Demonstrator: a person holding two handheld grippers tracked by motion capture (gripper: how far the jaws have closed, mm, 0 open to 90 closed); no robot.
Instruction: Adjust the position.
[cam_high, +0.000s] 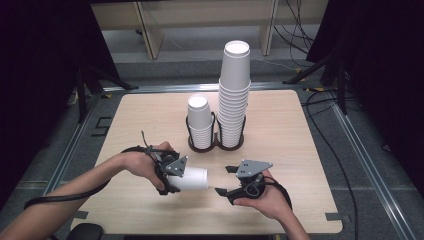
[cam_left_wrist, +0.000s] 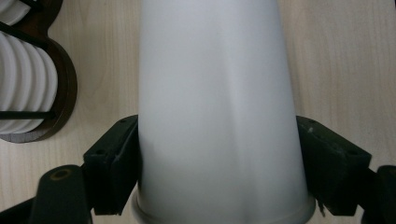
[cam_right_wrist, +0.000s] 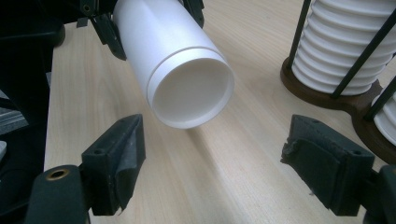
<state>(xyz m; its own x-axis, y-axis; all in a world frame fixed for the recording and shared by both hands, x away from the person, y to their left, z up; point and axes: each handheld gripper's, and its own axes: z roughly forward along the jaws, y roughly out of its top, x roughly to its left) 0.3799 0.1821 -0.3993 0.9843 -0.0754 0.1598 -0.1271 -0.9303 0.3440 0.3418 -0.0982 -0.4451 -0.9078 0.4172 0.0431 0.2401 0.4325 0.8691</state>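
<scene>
1. I see a dark wooden holder (cam_high: 216, 145) standing at the middle of the table (cam_high: 280, 165), with two round bays side by side and thin black wire posts.
2. The left bay holds a short stack of white cups (cam_high: 200, 122); the right bay holds a tall stack of white cups (cam_high: 234, 95), roughly twice as high. Both stacks stand mouth up. I cannot count the cups in either stack reliably; the ribbed rims are too fine.
3. So I count one holder, two stacks, and one loose white paper cup (cam_high: 192, 178).
4. My left gripper (cam_high: 170, 175) pinches that loose cup near its rim end, pads pressed on both sides of the wall, as the left gripper view shows (cam_left_wrist: 217, 112).
5. The cup lies on its side, near the front of the table, left of centre, its base pointing right toward my right gripper (cam_high: 227, 181).
6. The right gripper's fingers stand spread with nothing between them; the cup's base (cam_right_wrist: 191, 91) sits just beyond them, apart.
</scene>
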